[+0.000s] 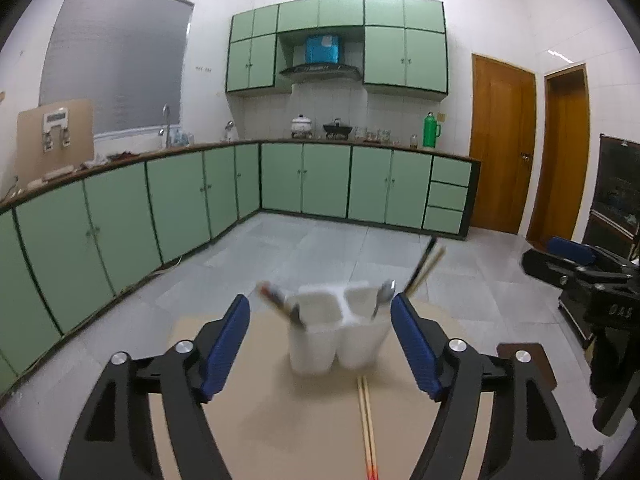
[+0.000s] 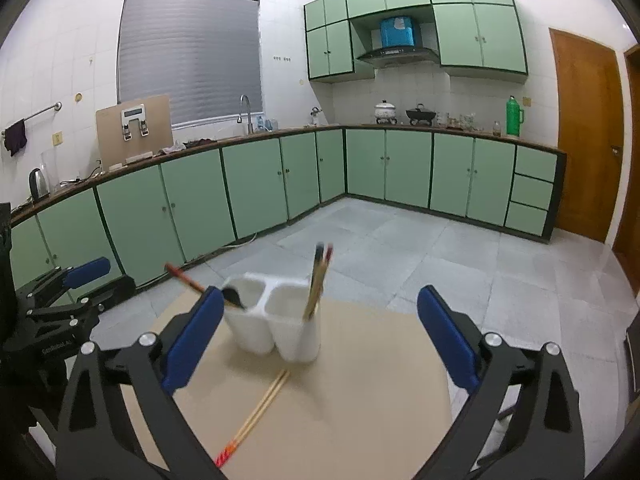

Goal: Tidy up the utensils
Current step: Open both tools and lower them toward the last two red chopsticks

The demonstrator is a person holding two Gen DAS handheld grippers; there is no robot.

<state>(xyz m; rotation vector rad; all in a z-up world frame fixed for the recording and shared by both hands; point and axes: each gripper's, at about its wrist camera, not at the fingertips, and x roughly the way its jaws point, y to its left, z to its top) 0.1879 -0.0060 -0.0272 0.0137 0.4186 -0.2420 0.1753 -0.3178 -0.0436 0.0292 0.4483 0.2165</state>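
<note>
A white utensil holder [image 1: 336, 336] [image 2: 276, 324] with several compartments stands on the tan tabletop [image 1: 264, 412] [image 2: 360, 380]. A red-handled utensil [image 1: 276, 300] [image 2: 186, 278] leans out of its left compartment. A spoon [image 1: 386, 294] and upright chopsticks [image 1: 426, 266] [image 2: 318, 280] stand at its right side. One pair of chopsticks [image 1: 367, 420] [image 2: 256, 416] lies flat on the table in front of it. My left gripper [image 1: 320, 304] is open and empty, short of the holder. My right gripper [image 2: 320, 294] is open wide, also empty.
The table ends just beyond the holder, over a grey tiled floor [image 1: 320, 248]. Green cabinets [image 2: 256, 188] with a counter line the left and far walls. Wooden doors [image 1: 500, 148] stand at the right. The other gripper shows at each view's edge [image 1: 568, 248] [image 2: 80, 276].
</note>
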